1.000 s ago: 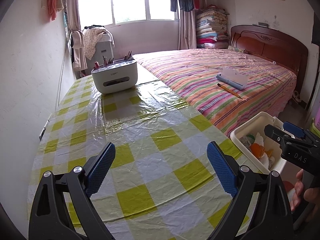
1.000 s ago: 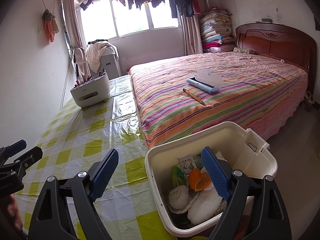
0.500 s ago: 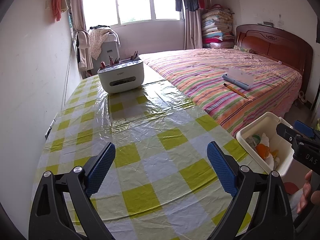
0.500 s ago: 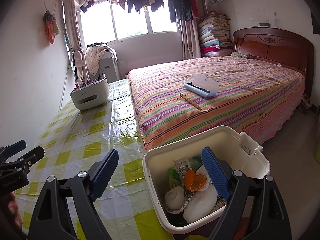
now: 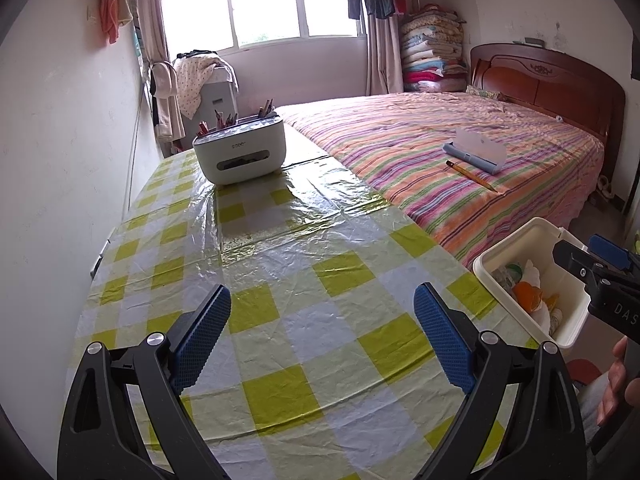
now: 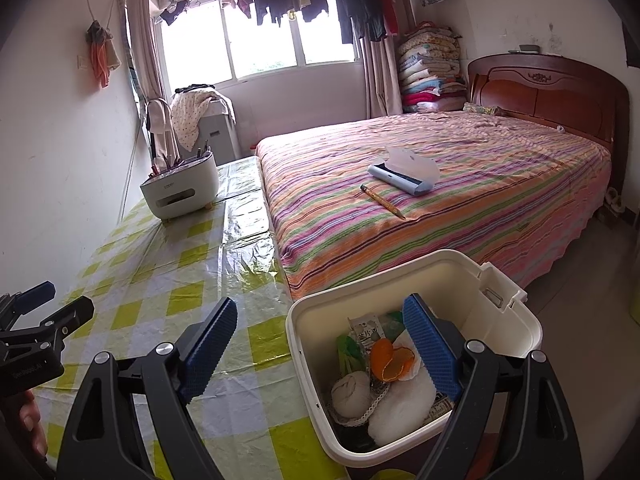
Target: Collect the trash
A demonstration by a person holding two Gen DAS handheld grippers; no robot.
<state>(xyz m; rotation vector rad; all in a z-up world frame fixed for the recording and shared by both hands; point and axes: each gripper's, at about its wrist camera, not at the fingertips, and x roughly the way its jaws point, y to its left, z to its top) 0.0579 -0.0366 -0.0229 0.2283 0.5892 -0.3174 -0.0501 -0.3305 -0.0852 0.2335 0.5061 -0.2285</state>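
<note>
On the far left, a white box (image 5: 239,149) full of pencils sits at the back of the table (image 5: 280,264). The table has a shiny cloth with yellow and white squares.

The left gripper (image 5: 322,334) hangs over the near part of the table. Its two blue pads (image 5: 202,334) stand wide apart. There is nothing between them, only the bare cloth below.

The right gripper (image 6: 320,342) is next to it, over the table's right edge. Its blue fingers are wide apart too, and they hold nothing. One finger (image 6: 208,346) is above the cloth and the other is above the bin.

The white bin (image 6: 472,280) stands just beside the table, near the corner of the bed. The trash is inside it: an orange peel (image 6: 390,360), a round white ball (image 6: 352,392), a big white wad (image 6: 400,404), a small printed packet (image 6: 368,330) and something green (image 6: 347,350).

On the right is the bed (image 6: 460,184) with a striped cover. A pencil (image 6: 382,201) lies on it, and a blue case (image 6: 404,174) with its lid open lies just beside the pencil.
</note>
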